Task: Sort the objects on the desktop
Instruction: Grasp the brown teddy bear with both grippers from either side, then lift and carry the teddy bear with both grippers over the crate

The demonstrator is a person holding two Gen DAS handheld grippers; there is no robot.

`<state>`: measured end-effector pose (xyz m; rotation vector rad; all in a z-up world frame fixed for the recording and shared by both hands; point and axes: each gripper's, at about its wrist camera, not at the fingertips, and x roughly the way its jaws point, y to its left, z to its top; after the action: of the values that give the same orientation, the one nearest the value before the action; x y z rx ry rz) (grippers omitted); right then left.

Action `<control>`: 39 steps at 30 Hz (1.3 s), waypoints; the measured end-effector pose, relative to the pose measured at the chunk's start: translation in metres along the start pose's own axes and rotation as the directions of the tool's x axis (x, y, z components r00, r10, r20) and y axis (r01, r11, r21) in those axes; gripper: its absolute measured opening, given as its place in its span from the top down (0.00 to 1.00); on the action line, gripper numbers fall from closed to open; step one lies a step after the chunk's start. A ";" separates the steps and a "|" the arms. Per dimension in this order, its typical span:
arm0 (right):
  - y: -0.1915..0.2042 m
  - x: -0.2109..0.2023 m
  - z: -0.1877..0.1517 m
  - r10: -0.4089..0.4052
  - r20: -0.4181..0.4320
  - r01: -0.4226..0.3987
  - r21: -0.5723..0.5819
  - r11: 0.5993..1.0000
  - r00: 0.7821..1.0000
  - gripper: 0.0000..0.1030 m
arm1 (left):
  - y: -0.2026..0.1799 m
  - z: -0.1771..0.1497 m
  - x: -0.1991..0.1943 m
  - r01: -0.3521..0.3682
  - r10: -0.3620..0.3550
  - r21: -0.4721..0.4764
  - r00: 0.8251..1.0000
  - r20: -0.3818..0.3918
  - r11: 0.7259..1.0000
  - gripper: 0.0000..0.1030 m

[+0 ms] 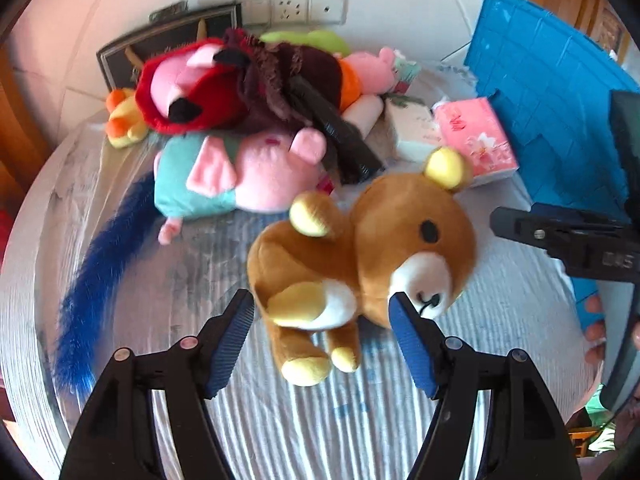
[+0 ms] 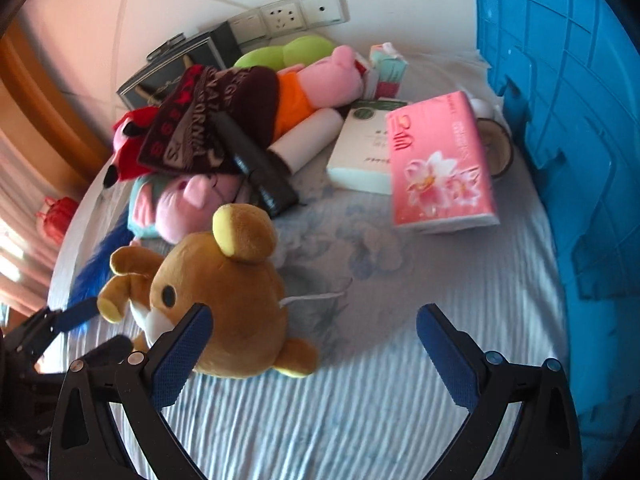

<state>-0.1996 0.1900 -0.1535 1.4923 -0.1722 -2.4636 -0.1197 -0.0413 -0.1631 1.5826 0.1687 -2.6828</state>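
Observation:
A brown teddy bear (image 1: 360,252) lies on the striped table cloth (image 1: 320,420). My left gripper (image 1: 322,312) is open, its jaws on either side of the bear's belly and snout. The bear also shows in the right wrist view (image 2: 224,292), left of my open, empty right gripper (image 2: 312,324), whose left finger (image 2: 184,352) overlaps the bear's head. A pink tissue pack (image 2: 440,164) and a white box (image 2: 364,148) lie beyond. The right gripper (image 1: 568,236) shows at the right of the left wrist view.
A heap of plush toys (image 1: 240,120), a dark red cloth (image 2: 212,128) and a black tube (image 2: 260,168) fills the back left. A blue feather tail (image 1: 96,272) lies at the left. A blue crate (image 2: 560,120) stands at the right. Wall sockets (image 1: 288,8) are behind.

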 end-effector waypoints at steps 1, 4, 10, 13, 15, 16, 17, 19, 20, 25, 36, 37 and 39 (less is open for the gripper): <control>0.006 0.000 -0.002 0.009 -0.002 -0.009 -0.008 1.000 1.000 0.00 | 0.002 -0.004 0.004 0.002 -0.002 -0.007 1.000 -0.015 1.000 0.33; 0.028 0.002 -0.009 0.047 -0.018 -0.048 -0.054 0.997 0.999 0.00 | 0.008 -0.016 0.022 0.010 -0.012 -0.025 0.998 -0.062 1.000 0.33; 0.055 0.024 -0.013 0.026 -0.079 -0.035 -0.126 0.991 0.997 0.00 | 0.007 -0.012 0.032 0.004 -0.007 -0.053 0.999 -0.049 0.999 0.33; 0.058 0.030 -0.010 0.026 -0.088 -0.037 -0.132 0.991 0.996 0.00 | 0.007 -0.005 0.038 -0.014 0.012 -0.029 0.998 -0.058 0.999 0.33; 0.059 0.036 -0.006 0.031 -0.102 -0.044 -0.128 0.991 0.994 0.00 | 0.010 -0.001 0.050 -0.020 0.017 -0.035 0.997 -0.077 0.999 0.33; 0.058 0.041 -0.005 0.040 -0.112 -0.054 -0.122 0.991 0.993 0.00 | 0.011 0.001 0.055 -0.015 0.012 -0.042 0.996 -0.087 0.999 0.33; 0.058 0.045 -0.003 0.051 -0.121 -0.064 -0.114 0.991 0.991 0.00 | 0.011 0.002 0.060 -0.007 0.002 -0.048 0.995 -0.096 0.999 0.33; 0.059 0.054 -0.001 0.038 -0.140 -0.054 -0.113 0.992 0.989 0.00 | 0.012 0.003 0.066 0.010 -0.016 -0.060 0.994 -0.104 0.998 0.33; 0.059 0.058 -0.001 0.034 -0.145 -0.052 -0.117 0.992 0.989 0.00 | 0.011 0.005 0.068 0.009 -0.015 -0.057 0.995 -0.100 0.998 0.33; 0.059 0.081 -0.002 0.034 -0.193 -0.055 -0.105 0.993 0.981 0.00 | 0.007 0.007 0.071 0.010 -0.012 -0.027 0.997 -0.081 1.000 0.33; 0.059 0.069 -0.012 0.028 -0.184 -0.053 -0.132 0.990 0.983 0.05 | -0.001 -0.010 0.049 0.025 -0.026 -0.037 0.999 -0.034 0.999 0.38; 0.058 0.066 -0.014 0.034 -0.182 -0.058 -0.128 0.990 0.983 0.05 | -0.002 -0.012 0.045 0.028 -0.029 -0.037 0.999 -0.029 0.999 0.38; 0.055 0.057 -0.019 0.049 -0.175 -0.071 -0.120 0.990 0.983 0.06 | -0.007 -0.016 0.035 0.029 -0.029 -0.028 0.999 -0.016 0.999 0.38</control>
<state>-0.1998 0.1215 -0.1982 1.6099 -0.0273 -2.2411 -0.1233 -0.0316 -0.2007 1.6078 0.2307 -2.6767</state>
